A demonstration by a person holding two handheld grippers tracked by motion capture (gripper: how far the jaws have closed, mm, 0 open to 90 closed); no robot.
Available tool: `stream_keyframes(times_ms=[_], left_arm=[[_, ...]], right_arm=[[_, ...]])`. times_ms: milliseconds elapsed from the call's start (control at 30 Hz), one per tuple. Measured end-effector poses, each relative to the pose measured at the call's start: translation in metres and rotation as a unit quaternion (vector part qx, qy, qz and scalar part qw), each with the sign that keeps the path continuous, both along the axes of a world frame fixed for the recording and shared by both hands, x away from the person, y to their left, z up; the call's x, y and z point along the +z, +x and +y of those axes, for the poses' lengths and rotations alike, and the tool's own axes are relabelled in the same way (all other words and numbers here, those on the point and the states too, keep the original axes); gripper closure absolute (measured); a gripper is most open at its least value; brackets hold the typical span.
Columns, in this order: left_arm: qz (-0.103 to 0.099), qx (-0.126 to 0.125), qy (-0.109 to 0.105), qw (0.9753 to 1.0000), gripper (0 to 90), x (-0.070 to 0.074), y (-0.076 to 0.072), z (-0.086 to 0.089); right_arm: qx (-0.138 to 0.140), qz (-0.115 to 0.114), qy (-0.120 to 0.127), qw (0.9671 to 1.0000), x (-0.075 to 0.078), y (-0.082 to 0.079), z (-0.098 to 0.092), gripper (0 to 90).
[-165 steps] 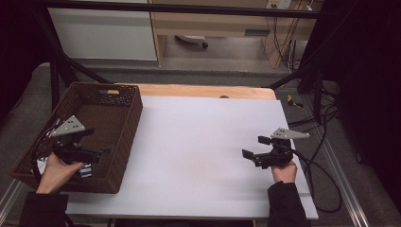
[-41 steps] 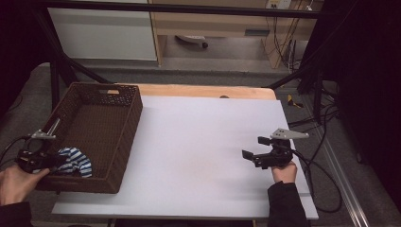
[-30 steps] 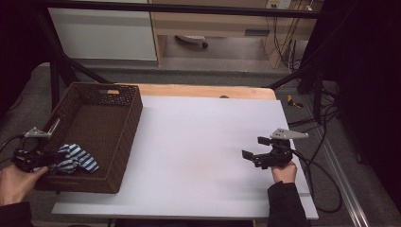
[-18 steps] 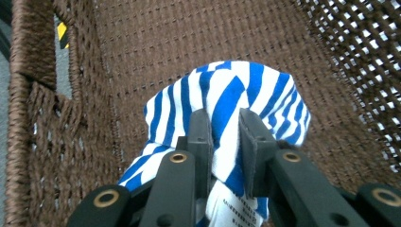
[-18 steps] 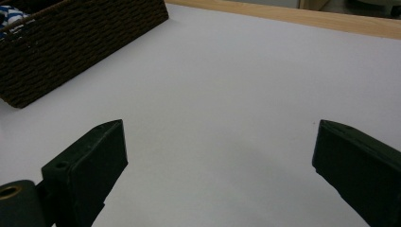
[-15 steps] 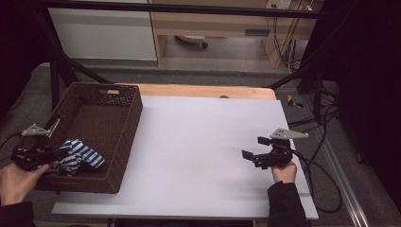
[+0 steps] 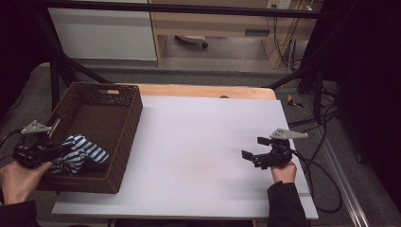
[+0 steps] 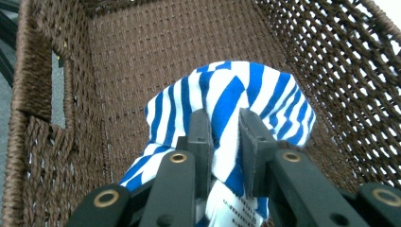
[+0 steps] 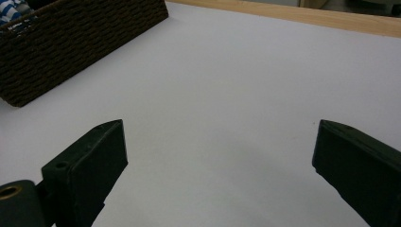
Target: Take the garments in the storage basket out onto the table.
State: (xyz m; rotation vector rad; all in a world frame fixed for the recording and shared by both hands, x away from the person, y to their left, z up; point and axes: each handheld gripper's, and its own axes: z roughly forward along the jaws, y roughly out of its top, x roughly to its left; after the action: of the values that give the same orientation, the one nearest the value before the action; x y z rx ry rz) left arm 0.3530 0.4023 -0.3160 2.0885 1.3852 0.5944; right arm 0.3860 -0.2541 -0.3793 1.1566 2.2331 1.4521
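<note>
A blue-and-white striped cloth (image 7: 80,152) hangs bunched inside the brown wicker basket (image 7: 124,97) near its front left corner. My left gripper (image 7: 59,150) is shut on that cloth; in the left gripper view the cloth (image 8: 236,99) is pinched between the two black jaws of the gripper (image 8: 223,142), with a white label showing below. My right gripper (image 7: 253,148) rests over the white table (image 7: 203,127) at the right, its jaws wide apart around nothing (image 9: 217,156).
The basket stands at the table's left edge and shows in the right gripper view (image 9: 71,52). A wooden strip (image 7: 208,91) runs along the table's far side. Cables (image 7: 321,175) trail off the right edge.
My left gripper came back out of the basket's left side, then moved right into the basket carrying the striped cloth, lifting it a little. The right gripper has stayed still.
</note>
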Motion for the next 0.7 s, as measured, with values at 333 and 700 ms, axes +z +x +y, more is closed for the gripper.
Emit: stream_keyframes(times_ms=[333, 700], left_arm=[[-0.017, -0.010, -0.006, 0.9998, 76.7, 0.012, -0.001, -0.007], [-0.026, -0.023, -0.019, 0.9992, 76.6, 0.019, 0.001, -0.009]], right_arm=[[0.000, -0.001, 0.002, 1.0000, 0.001, -0.001, -0.001, 4.4], [0.000, -0.001, 0.001, 1.0000, 0.001, 0.000, -0.001, 4.4]])
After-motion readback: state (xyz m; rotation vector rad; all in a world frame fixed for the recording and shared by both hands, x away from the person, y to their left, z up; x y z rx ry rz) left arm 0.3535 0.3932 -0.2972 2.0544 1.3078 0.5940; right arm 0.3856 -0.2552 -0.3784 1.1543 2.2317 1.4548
